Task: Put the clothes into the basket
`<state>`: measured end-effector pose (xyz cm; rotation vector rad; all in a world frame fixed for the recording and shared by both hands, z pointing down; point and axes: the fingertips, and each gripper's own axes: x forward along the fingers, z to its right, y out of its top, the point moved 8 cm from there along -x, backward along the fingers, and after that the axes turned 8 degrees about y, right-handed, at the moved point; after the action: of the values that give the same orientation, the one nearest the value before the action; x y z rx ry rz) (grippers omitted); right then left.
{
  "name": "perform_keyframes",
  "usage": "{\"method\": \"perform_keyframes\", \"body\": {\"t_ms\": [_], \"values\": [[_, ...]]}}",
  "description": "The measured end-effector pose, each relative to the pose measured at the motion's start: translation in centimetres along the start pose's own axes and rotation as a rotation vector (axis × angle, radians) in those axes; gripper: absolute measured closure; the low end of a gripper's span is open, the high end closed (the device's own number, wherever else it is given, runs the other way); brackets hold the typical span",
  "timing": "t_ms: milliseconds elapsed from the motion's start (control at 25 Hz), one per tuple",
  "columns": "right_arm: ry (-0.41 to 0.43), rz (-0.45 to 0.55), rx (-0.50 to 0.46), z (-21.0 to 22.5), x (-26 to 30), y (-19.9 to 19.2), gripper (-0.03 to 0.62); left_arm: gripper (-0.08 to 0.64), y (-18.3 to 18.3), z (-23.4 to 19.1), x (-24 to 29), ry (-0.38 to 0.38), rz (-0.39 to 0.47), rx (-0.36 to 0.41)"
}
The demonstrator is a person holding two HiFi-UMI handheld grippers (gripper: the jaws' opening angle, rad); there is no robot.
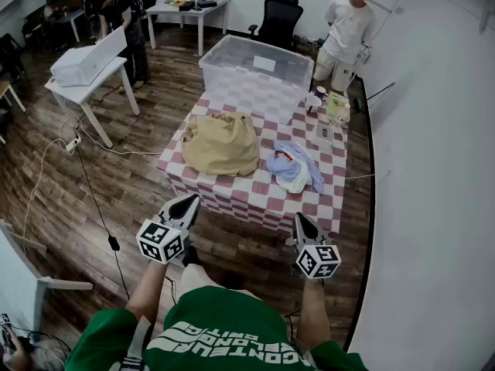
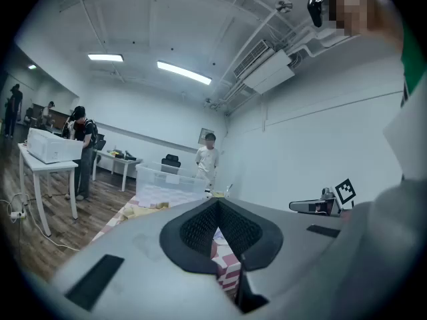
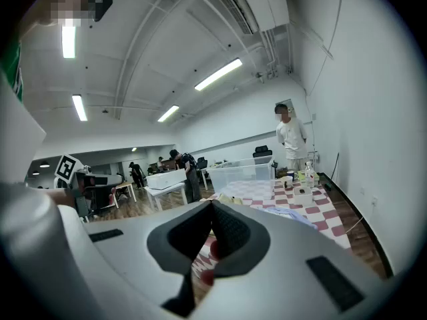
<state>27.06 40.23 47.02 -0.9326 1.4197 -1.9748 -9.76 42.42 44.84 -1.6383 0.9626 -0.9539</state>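
Our left gripper (image 1: 186,204) and right gripper (image 1: 302,224) hang closed and empty short of the near edge of the table (image 1: 232,192), so we should open them, pinch the tan garment (image 1: 222,144) and blue garment (image 1: 297,165) mid-table deeply, then clear the rim of the basket (image 1: 247,91) at the far edge.

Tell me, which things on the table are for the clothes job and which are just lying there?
For the job: tan clothes, blue clothes, clear bin.
Just lying about: bottle, cup, small white box.
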Motion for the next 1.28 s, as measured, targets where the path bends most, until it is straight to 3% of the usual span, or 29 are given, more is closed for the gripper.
{"method": "perform_keyframes", "body": {"t_ms": [920,1280], "values": [[0.008,-0.042,0.000,3.0,1.8,0.1,0.584,0.555,0.1,-1.0,3.1,0.024,-0.017,-0.014],[-0.027,-0.064,0.004,5.7,7.3,1.5,0.584,0.555,0.8,-4.8,9.3,-0.016,-0.025,-0.017]]}}
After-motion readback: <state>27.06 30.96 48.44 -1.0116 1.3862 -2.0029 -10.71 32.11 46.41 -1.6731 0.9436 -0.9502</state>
